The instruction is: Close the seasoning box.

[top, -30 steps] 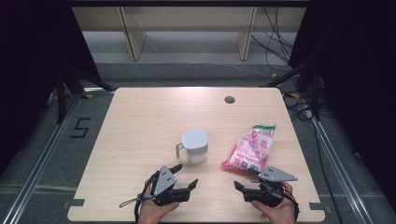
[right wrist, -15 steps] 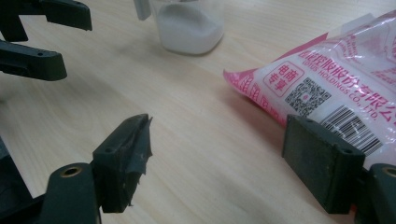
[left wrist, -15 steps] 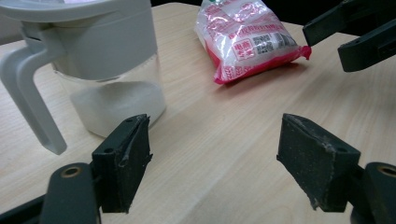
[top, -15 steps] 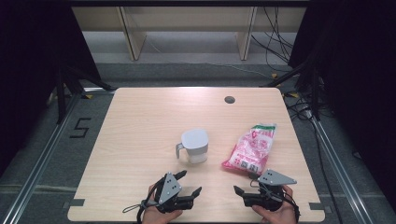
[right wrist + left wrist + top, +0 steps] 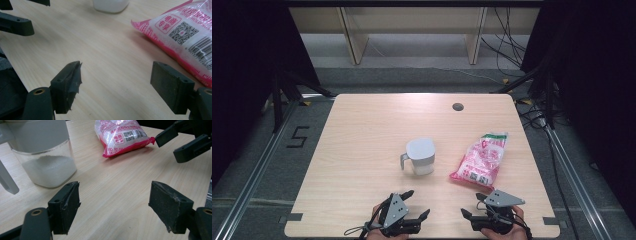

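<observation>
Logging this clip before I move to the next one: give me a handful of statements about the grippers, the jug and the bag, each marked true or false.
1. Both the left gripper and the right gripper are open and hold nothing. True.
2. The pink bag lies inside the jug. False: it lies flat on the table, to the right of the jug and apart from it.
3. The jug holds a white granular filling in its lower part. True.
4. The left gripper grips the jug's handle. False: it hovers near the table's front edge, short of the jug.
5. The bag carries a barcode and a QR code. True.
</observation>
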A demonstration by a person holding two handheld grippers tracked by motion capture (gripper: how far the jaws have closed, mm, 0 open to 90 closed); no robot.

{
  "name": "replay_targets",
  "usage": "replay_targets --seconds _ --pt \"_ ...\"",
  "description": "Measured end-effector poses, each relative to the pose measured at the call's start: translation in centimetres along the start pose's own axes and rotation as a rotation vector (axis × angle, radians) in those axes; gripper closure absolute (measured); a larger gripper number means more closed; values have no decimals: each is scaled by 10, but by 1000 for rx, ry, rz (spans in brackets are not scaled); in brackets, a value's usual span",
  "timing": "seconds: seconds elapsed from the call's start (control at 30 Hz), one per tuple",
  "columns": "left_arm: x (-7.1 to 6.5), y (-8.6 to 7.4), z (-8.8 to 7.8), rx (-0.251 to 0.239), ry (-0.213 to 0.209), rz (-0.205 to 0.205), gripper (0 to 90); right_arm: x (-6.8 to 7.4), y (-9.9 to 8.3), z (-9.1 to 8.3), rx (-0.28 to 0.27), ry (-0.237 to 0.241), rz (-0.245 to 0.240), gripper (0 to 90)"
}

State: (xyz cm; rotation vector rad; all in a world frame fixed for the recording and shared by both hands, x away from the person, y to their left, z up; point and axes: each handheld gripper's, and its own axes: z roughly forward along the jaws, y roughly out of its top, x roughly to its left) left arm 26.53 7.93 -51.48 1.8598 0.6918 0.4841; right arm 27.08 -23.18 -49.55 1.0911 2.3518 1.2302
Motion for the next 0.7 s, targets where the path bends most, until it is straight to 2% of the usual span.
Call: replay_targets --seconds 0.03,0.07,0.1,0.13,0.17,0.2,0.23,0.27,0.3,0.33,0.37,0.47,0.53,0.57,0.6,0.67,0.7 --pt "0 -1 0 14 0 -5 237 4 -1 0 16 0 28 254" --pt "-1 -2 2 0 -4 -18 234 2 -2 0 12 -3 -4 254" --pt "0 -2 1 22 6 3 235 2 -2 -1 23 17 -2 252" --pt "-1 -3 2 16 1 -6 234 3 -2 -1 21 18 -7 252" --pt "-3 -4 2 25 -7 -30 234 3 -2 -2 14 -1 -8 252" --pt "-2 -4 2 25 -7 -25 234 4 -3 -3 13 -5 -11 252" --pt "-2 -4 2 28 0 -23 234 4 -4 -2 7 7 -3 252" --pt "-1 -4 2 39 -2 -13 233 8 -4 -3 16 10 28 251" --pt "-1 -4 1 51 7 -6 233 8 -5 -3 15 13 31 251" --pt "-2 -4 2 33 1 -20 233 6 -5 -2 9 9 2 249" --pt "-1 -4 2 40 0 -17 232 6 -4 -2 18 24 -8 247" --pt "-1 -5 3 21 6 -30 232 7 -4 -2 2 -11 -15 247" --pt "1 -5 1 30 2 -27 231 8 -4 -2 -1 -11 -6 247" --pt "0 -5 1 29 1 -32 232 7 -4 -2 4 5 -5 247" --pt "2 -5 0 57 16 -14 232 6 -4 -2 14 20 -20 247" --pt "2 -6 2 29 7 -48 231 6 -4 -2 8 13 -21 247" --pt "4 -6 0 43 11 -29 231 6 -4 -3 7 0 -19 247"
